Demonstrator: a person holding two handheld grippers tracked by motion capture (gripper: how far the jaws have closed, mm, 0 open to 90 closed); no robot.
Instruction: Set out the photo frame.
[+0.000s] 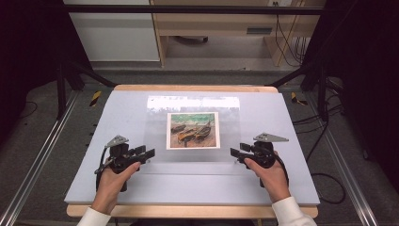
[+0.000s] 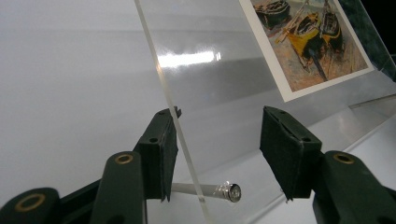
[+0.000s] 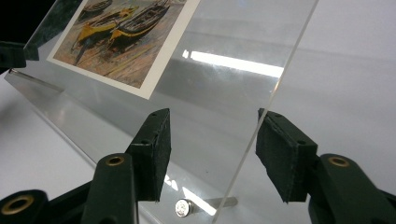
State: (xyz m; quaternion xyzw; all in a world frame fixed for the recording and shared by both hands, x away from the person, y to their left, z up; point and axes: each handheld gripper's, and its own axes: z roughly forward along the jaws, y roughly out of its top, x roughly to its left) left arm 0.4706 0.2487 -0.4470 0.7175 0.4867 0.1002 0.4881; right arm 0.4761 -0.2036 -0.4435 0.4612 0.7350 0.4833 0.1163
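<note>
Both grippers straddle the clear frame's side edges: left gripper [image 2: 217, 149] and right gripper [image 3: 212, 156] spread, pads not pressing. Clear frame [image 1: 193, 136] with boat picture [image 1: 193, 130] between them. Next: close squarely, lift evenly.

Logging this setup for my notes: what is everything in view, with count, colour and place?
Acrylic frame: one, clear, flat at the mat's centre, its side edges between the gripper jaws.
Boat picture: one, yellow, brown and green, inside the frame.
Magnet pins: two seen, silver, at the frame's near corners.
Mat: one, pale grey, covering the table.
Table: one, light wood.
Left gripper: one, black, at the frame's left edge.
Right gripper: one, black, at the right edge.
</note>
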